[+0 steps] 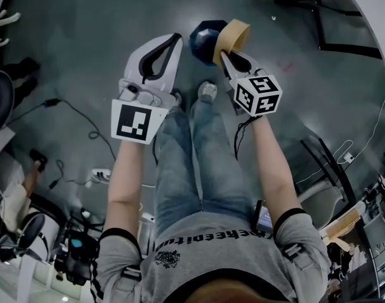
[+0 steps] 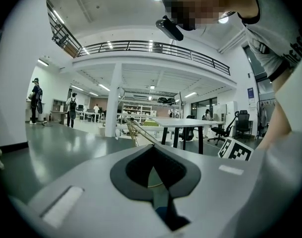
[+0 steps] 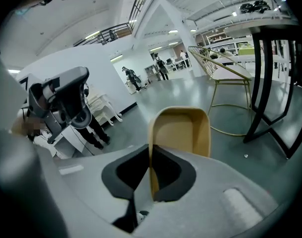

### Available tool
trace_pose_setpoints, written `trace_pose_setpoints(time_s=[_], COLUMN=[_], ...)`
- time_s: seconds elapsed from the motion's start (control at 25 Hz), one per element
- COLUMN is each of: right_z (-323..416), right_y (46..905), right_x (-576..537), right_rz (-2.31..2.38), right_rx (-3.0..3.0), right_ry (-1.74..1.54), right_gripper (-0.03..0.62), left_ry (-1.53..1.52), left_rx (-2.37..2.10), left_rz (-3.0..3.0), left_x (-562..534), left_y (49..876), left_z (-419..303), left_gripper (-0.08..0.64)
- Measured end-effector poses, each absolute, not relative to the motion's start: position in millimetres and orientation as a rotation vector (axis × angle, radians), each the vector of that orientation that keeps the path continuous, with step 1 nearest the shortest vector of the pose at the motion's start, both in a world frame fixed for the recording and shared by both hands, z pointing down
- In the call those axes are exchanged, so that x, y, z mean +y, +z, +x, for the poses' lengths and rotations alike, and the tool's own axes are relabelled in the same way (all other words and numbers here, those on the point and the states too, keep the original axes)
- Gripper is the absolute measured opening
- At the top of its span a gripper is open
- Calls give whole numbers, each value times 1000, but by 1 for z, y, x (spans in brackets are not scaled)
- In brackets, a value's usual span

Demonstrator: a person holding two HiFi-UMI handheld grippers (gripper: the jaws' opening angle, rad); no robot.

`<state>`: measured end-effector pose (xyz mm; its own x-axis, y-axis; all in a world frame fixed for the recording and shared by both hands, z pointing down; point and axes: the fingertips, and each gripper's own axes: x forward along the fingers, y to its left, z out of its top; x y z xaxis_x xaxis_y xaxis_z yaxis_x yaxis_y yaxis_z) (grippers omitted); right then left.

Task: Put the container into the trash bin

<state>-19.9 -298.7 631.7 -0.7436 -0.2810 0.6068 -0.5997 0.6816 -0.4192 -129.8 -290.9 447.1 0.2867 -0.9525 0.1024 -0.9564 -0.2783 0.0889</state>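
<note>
Right gripper (image 3: 151, 150) is clamped on the container (image 3: 183, 133). My jaws pinch one thin side wall of this tan, open-topped tub, and its hollow faces the camera in the right gripper view. From the head view, the container (image 1: 233, 35) sticks out past the tip of the right gripper (image 1: 225, 54), tilted, with its mouth up and away from me. Right behind it on the dark grey floor (image 1: 85, 36) sits the trash bin (image 1: 202, 40), dark blue and rounded. The container overlaps the bin's right side from up here (how high above it I am, I can't tell).

Left gripper (image 2: 153, 150) has its jaws together at the tips with nothing between them; only floor shows through the dark pad opening. In the head view the left gripper (image 1: 173, 41) hangs just left of the bin, beside the other gripper and not touching it.

The marker cube (image 1: 259, 95) on my right gripper faces the head camera, and the left one's square marker (image 1: 139, 122) faces it too. My shoe (image 1: 208, 91) pokes out between the two tools, just short of the bin. Black cables (image 1: 85, 115) trail across the floor on my left.

Out ahead of the right gripper stands a gold wire chair (image 3: 225, 73) beside black table legs (image 3: 270, 83). The left gripper view looks across an open hall to a white table (image 2: 190, 124).
</note>
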Motion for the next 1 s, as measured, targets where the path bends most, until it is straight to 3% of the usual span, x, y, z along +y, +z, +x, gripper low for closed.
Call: trace_pose_setpoints(time_s=[1.0], right_z=[-28], right_y=[764], right_x=[-291], right_rz=[651], right_rx=[-2194], right_ry=[892], right_gripper=[21], left_ry=[159], left_rx=[-1531], left_rz=[2576], left_x=[-328], left_y=[560], left_z=[-115], left_gripper=[20])
